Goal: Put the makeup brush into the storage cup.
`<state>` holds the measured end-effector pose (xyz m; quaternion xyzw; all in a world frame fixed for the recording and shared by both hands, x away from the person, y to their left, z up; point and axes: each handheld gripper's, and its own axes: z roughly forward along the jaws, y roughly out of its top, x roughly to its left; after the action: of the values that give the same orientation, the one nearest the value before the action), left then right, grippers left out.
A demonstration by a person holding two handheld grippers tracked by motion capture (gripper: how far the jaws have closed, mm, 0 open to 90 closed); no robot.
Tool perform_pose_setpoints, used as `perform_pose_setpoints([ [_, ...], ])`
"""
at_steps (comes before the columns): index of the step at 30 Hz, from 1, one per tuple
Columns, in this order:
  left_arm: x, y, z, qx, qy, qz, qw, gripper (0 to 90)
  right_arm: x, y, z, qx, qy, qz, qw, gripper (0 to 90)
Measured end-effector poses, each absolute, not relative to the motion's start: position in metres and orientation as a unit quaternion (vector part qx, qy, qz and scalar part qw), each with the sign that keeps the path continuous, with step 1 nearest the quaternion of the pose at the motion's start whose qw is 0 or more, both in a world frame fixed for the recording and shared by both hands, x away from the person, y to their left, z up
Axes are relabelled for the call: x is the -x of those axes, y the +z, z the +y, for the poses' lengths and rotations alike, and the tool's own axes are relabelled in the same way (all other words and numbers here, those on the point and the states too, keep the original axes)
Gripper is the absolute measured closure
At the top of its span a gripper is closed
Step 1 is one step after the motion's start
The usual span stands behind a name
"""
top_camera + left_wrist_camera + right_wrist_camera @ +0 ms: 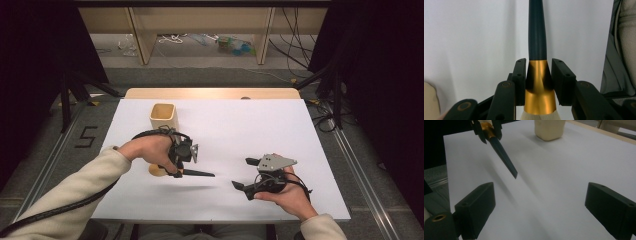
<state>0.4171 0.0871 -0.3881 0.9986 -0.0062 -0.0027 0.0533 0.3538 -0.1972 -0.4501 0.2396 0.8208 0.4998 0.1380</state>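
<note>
In left claw: brush.

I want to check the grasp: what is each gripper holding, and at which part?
The left gripper holds a brush by its gold ferrule, the dark handle pointing away. The right gripper is open, holding nothing.

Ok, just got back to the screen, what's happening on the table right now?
The left gripper is shut on a makeup brush, clamped at its gold ferrule, with the dark handle pointing out toward the right gripper. The brush is held off the white table. The right gripper is open and holds nothing. A cream-coloured cup stands upright near the table's far left.
</note>
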Motion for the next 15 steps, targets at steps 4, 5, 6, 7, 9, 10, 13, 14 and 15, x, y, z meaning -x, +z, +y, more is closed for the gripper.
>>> perform_pose_setpoints([
  [4, -0.415, -0.387, 0.084, -0.998, -0.002, -0.012, 0.055, 65.9, -0.354, -0.450, -0.195, -0.238, 0.494, 0.825, 0.134, 10.4],
  [5, -0.415, -0.387, 0.083, -0.998, -0.001, -0.015, 0.056, 65.9, -0.354, -0.450, -0.194, -0.237, 0.496, 0.825, 0.132, 10.5],
  [6, -0.414, -0.387, 0.082, -0.998, -0.003, -0.014, 0.055, 65.9, -0.354, -0.451, -0.194, -0.235, 0.495, 0.826, 0.132, 10.5],
  [7, -0.414, -0.387, 0.081, -0.998, -0.002, -0.016, 0.057, 65.9, -0.354, -0.451, -0.193, -0.234, 0.496, 0.826, 0.133, 10.6],
  [9, -0.414, -0.386, 0.079, -0.998, -0.002, -0.017, 0.056, 65.9, -0.355, -0.450, -0.192, -0.233, 0.495, 0.827, 0.130, 10.7],
  [10, -0.413, -0.386, 0.079, -0.998, 0.000, -0.020, 0.058, 65.9, -0.355, -0.450, -0.192, -0.233, 0.495, 0.827, 0.130, 10.8],
  [13, -0.412, -0.384, 0.076, -0.998, 0.000, -0.025, 0.057, 65.9, -0.355, -0.450, -0.191, -0.230, 0.496, 0.828, 0.128, 11.0],
  [14, -0.411, -0.384, 0.075, -0.998, 0.000, -0.026, 0.058, 65.9, -0.355, -0.451, -0.189, -0.230, 0.502, 0.823, 0.132, 11.1],
  [15, -0.411, -0.383, 0.074, -0.998, -0.001, -0.028, 0.057, 65.9, -0.355, -0.451, -0.189, -0.228, 0.501, 0.825, 0.131, 11.4],
])
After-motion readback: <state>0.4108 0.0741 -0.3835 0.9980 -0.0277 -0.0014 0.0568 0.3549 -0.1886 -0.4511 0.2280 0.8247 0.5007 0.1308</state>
